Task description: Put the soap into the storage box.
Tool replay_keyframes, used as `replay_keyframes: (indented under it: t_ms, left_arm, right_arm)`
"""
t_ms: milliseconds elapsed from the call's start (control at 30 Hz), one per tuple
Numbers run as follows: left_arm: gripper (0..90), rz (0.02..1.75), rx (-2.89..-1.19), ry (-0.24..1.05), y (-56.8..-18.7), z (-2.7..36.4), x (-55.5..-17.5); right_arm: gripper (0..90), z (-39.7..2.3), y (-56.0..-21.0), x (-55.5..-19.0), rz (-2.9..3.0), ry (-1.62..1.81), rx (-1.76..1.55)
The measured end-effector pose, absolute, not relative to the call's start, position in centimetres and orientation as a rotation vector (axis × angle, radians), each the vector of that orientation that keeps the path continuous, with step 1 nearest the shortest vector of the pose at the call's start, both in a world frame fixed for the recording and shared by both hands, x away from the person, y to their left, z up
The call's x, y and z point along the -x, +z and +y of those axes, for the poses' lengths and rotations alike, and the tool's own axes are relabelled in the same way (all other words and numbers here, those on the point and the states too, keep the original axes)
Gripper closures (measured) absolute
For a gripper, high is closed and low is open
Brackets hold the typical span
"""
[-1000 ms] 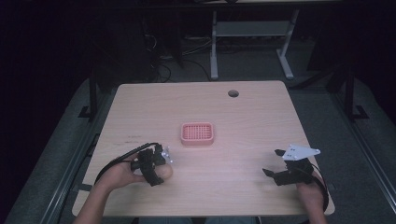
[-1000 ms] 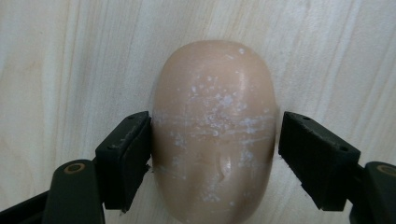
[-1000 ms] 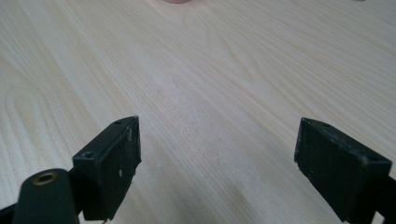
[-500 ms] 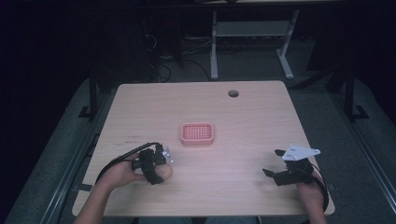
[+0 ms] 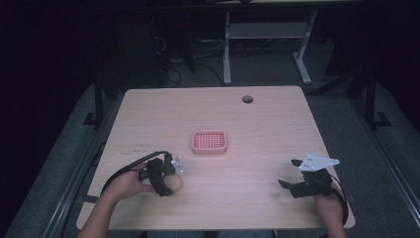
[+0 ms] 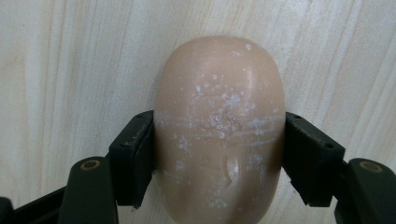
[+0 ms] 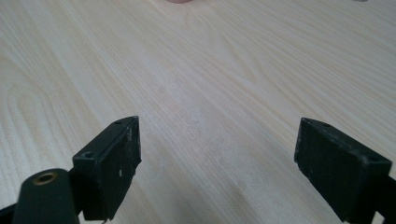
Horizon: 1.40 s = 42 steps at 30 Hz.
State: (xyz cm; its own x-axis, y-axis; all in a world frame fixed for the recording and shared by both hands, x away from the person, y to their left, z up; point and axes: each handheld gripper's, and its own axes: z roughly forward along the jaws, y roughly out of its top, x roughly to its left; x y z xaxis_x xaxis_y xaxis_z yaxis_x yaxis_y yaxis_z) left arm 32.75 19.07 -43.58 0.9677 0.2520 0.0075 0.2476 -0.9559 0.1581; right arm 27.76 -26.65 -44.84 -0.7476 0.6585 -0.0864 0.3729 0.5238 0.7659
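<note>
Wooden table [image 5: 257, 119] under dim light, pink tray [image 5: 209, 142] at its centre.
At 7 o'clock the left gripper [image 6: 217, 154] clamps both sides of a tan soap bar [image 6: 219, 126] on the wood; at 5 o'clock the right gripper [image 7: 217, 163] rests spread wide, holding nothing.

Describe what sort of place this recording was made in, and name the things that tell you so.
Probably a lab or workshop test bench, not a home. A plain wooden table with a cable hole stands on grey carpet, a metal desk frame and loose cables sit in the dark behind, and a person holds two instrumented grippers.
</note>
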Motion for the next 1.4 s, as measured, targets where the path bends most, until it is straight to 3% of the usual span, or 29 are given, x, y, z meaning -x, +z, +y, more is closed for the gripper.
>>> replay_keyframes:
  t_ms: [1400]
  left_arm:
    - [32.4, 0.385, -2.915, 0.049, -39.5, 17.8, -36.4]
  right_arm:
    - [14.2, -27.1, -45.3, -28.2, 2.423, 1.096, -0.875]
